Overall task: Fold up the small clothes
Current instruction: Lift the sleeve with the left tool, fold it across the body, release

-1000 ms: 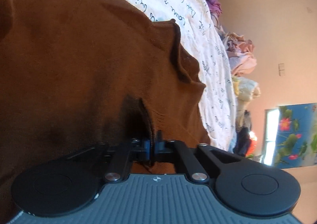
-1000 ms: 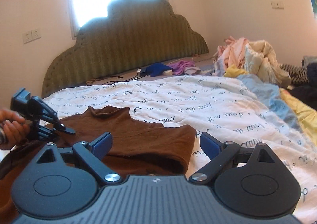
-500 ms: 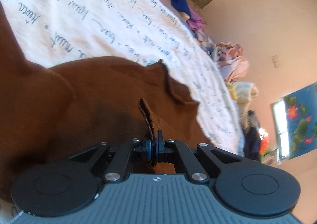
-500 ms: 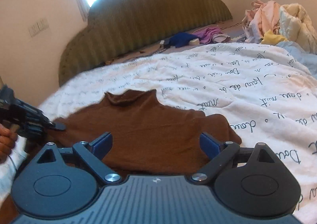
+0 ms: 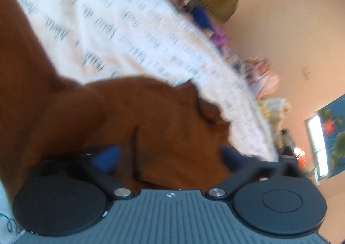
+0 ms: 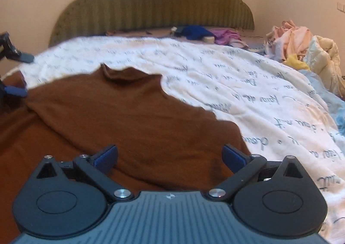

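A brown knit top [image 6: 120,118] lies spread on the white bedspread [image 6: 248,84] printed with script, its collar pointing toward the headboard. My right gripper [image 6: 170,156] hovers open just above the top's near part, nothing between its blue pads. In the left wrist view, which is blurred, the same brown top [image 5: 151,114] fills the lower left, and my left gripper [image 5: 168,156] stands open over it with a fabric edge lying loose between the jaws. The left gripper's fingers [image 6: 16,91] show at the left edge of the right wrist view, spread apart.
A green padded headboard [image 6: 151,4] stands at the far end. Blue and purple clothes [image 6: 207,33] lie near it. A heap of pink, cream and yellow garments [image 6: 301,49] sits at the right side of the bed, with light blue bedding [image 6: 336,101] beside it.
My left gripper was shut on a fold of the brown top; now its jaws are wide apart and the fabric has dropped flat. The right gripper stayed open and tilted down toward the top.
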Available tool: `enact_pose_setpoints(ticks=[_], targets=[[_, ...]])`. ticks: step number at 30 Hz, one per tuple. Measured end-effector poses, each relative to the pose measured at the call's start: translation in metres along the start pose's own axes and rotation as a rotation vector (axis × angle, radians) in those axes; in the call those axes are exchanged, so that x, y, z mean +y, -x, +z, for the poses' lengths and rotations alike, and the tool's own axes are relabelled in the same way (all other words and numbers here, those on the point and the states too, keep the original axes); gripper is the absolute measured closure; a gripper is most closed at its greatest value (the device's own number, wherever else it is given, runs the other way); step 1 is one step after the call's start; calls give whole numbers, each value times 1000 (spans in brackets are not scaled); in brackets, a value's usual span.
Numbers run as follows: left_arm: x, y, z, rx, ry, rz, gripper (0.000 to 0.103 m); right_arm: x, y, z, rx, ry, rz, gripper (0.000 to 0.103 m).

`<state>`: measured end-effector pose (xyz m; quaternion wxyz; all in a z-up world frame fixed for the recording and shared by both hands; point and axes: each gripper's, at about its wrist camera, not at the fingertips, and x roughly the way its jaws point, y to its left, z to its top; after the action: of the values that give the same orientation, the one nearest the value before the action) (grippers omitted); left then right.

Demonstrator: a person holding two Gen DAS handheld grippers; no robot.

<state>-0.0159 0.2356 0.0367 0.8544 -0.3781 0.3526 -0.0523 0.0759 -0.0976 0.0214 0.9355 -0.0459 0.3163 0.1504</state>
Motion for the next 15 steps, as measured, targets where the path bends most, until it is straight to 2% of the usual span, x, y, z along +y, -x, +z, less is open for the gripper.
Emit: enact_pose_setpoints(ticks=[2, 4, 5, 6, 8, 10, 13, 15], targets=[[-3, -5, -2, 13, 4, 38, 0, 4, -12, 2, 33, -23, 24, 0], [3, -20, -4, 74, 25, 52, 0, 11, -40, -5, 168, 0, -13, 0], [7, -29, -8, 99, 26, 68, 0, 15, -44, -10, 143, 25, -22, 0], [8, -32, -11, 89, -2, 68, 0, 18, -42, -11, 121, 35, -35, 0], [7, -28, -16, 78, -55, 61, 0, 21, -40, -10, 132, 35, -50, 0], [11, -17, -12, 77, -37, 31, 0, 23, -34, -5, 131, 38, -68, 0], [37, 28, 8, -41, 77, -96, 0, 30, -16, 1, 63, 21, -40, 0], [65, 68, 27, -166, 148, -112, 0, 39, -7, 3, 35, 15, 0, 0]])
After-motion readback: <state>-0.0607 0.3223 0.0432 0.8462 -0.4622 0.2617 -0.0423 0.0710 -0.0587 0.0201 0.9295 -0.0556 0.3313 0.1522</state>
